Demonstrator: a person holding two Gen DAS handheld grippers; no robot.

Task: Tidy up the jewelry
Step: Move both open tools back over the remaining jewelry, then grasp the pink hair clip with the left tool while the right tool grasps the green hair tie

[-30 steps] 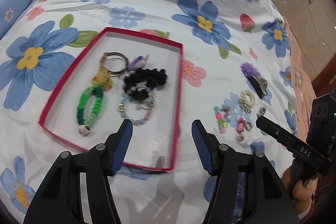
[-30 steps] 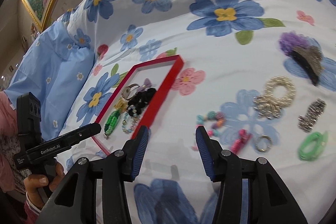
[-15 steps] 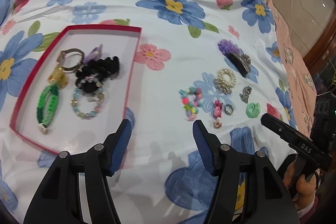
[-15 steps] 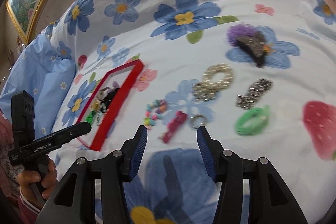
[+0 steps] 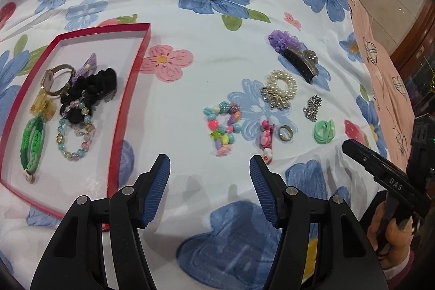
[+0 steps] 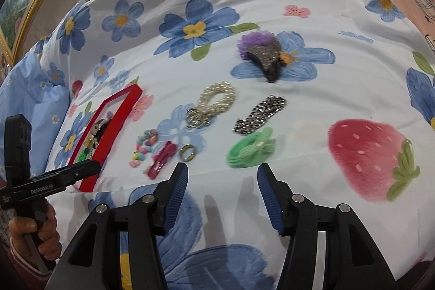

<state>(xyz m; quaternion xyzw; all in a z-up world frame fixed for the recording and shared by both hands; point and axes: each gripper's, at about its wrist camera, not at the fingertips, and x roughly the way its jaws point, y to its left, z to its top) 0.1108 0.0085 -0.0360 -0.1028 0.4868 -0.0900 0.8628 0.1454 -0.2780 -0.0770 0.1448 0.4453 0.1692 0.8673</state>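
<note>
Pink clip (image 5: 266,139) long axis twd left tool (image 5: 210,171), both tools (image 6: 222,176) apart, empty

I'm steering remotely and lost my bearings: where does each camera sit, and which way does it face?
Left wrist: on the left tool, open, facing across the floral bedsheet; red tray left, beaded bracelet ahead; right tool at the right edge.
Right wrist: on the right tool, open, facing the green band; left tool and hand at the left edge.
Shared: tray, bracelet, band, pearl scrunchie.
</note>
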